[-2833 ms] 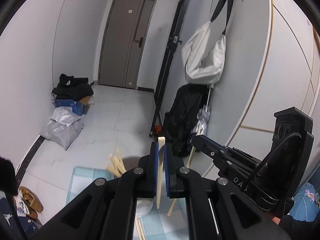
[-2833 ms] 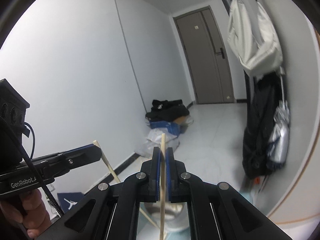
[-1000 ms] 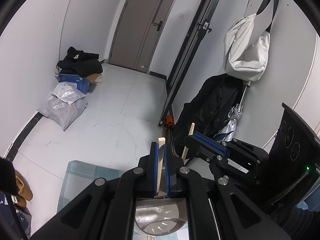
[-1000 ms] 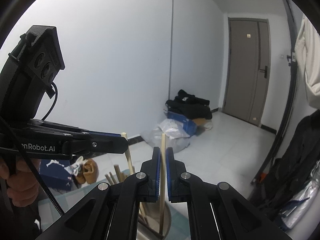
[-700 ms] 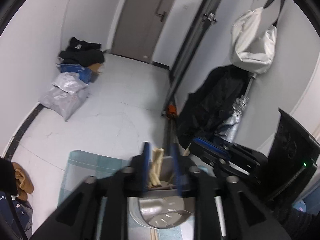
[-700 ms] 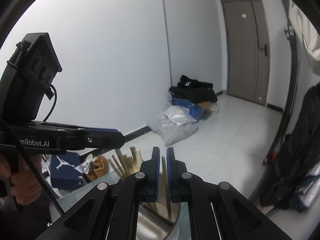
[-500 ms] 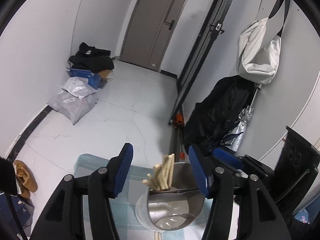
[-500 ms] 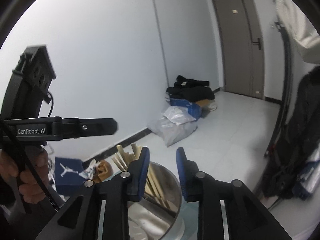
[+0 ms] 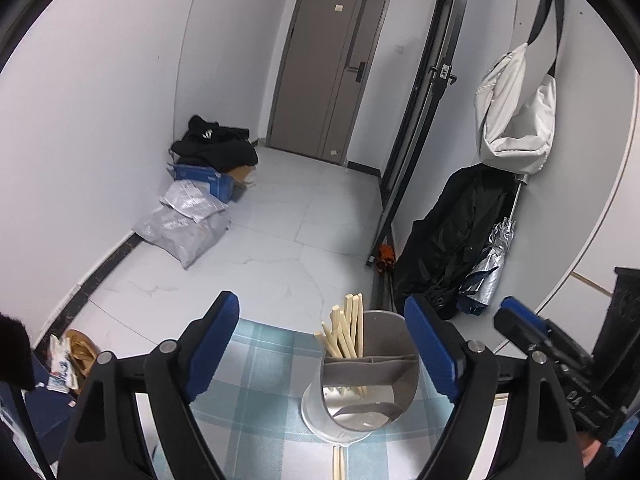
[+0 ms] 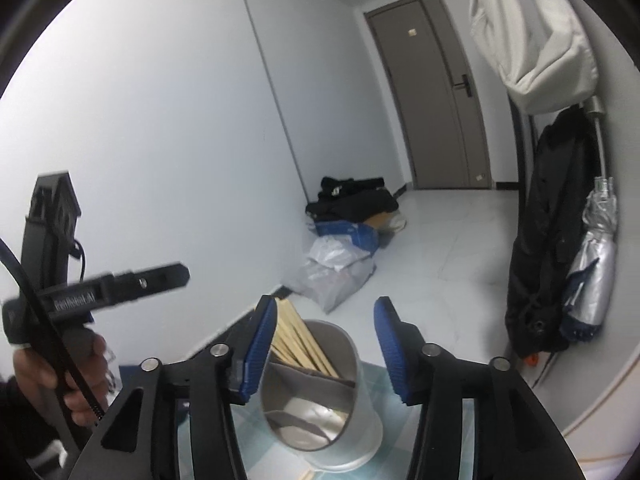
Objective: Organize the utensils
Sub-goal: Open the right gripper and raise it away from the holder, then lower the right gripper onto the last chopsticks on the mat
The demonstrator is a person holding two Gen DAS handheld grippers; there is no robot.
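Checked cloth (image 9: 256, 384) covered my table, with the steel holder (image 9: 362, 380) standing on it, chopsticks (image 9: 346, 332) upright in its far compartment. My left gripper (image 9: 320, 344) and right gripper (image 10: 326, 344) were both opening, empty, flanking the holder. Any careless sweep of those wide fingers could have tipped it.

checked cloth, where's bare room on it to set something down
The checked cloth is bare left of the steel utensil holder, between the holder and the left tongs' near finger. Crowded: the holder's far compartment, packed with chopsticks, and the cloth just in front, where more chopsticks lie.
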